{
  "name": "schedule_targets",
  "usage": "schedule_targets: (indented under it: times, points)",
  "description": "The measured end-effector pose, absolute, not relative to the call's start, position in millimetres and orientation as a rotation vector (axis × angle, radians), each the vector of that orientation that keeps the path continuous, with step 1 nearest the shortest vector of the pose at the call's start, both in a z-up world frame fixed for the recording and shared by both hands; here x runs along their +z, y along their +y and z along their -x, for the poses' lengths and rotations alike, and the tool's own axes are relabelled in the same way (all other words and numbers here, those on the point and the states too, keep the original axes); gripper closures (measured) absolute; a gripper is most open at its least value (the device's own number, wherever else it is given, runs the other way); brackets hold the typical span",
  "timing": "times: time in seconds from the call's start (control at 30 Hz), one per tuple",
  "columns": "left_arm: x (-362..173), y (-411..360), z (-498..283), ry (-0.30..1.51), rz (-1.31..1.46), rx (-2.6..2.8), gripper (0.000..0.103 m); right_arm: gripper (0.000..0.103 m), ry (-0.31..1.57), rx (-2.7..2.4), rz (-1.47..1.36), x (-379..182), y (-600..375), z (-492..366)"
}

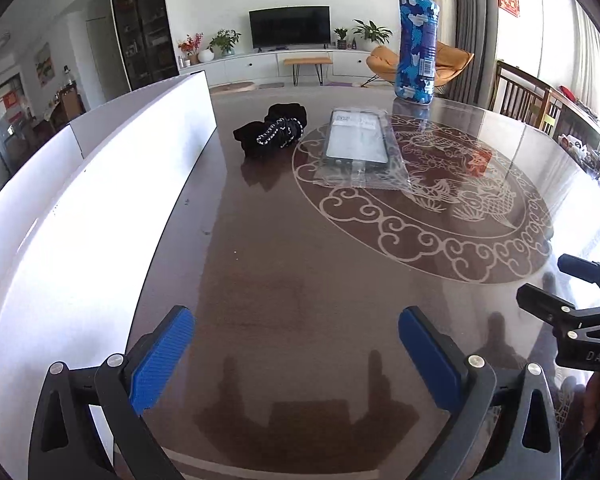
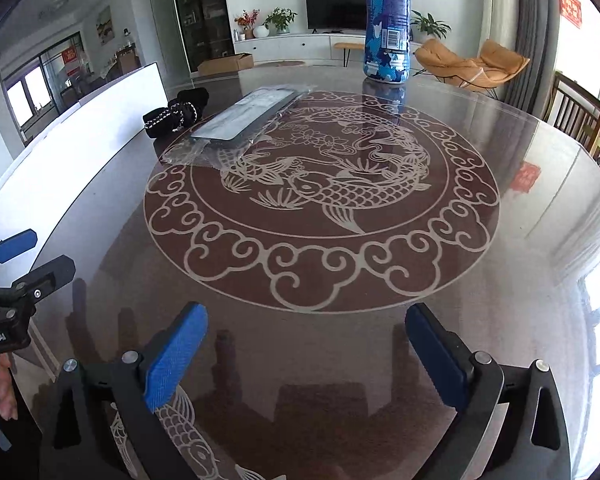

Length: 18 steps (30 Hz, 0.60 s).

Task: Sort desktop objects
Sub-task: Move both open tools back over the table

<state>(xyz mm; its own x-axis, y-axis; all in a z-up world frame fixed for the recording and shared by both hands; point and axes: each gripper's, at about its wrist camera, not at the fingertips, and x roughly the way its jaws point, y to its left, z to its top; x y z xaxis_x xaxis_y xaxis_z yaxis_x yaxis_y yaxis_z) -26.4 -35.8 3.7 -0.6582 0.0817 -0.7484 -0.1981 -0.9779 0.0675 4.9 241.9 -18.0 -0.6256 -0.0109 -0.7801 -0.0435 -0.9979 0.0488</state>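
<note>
Box wall (image 1: 100,184), white, runs along the table's left edge. Left gripper (image 1: 296,356) hovers beside it over bare glass table (image 1: 300,264), jaws fully apart, nothing between them. Well ahead lie a black bundle (image 1: 272,130), just right of it a bagged phone case (image 1: 358,142), and beyond that an upright blue bottle (image 1: 416,44). Right gripper (image 2: 306,360) likewise wide open and empty, objects far ahead of it.
</note>
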Motion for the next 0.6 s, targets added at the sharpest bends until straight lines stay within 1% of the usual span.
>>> schedule_targets:
  times: [0.1,0.33,0.5,0.6]
  points:
    - [-0.3,-39.7,34.9,0.216,1.212,2.731,0.0,0.002,0.113,2.81,1.37,-20.3,242.8,-3.2]
    - [-10.1,-49.0,44.7,0.14,1.241,2.733,0.0,0.002,0.156,2.804,1.374,-22.0,246.3,-1.9]
    - [-9.7,-52.1,45.0,0.107,1.233,2.739,0.0,0.002,0.164,2.805,1.375,-22.4,246.1,-1.3]
    - [-9.0,-54.7,43.5,0.089,1.231,2.753,0.0,0.002,0.2,2.816,1.363,-21.9,249.7,-2.6]
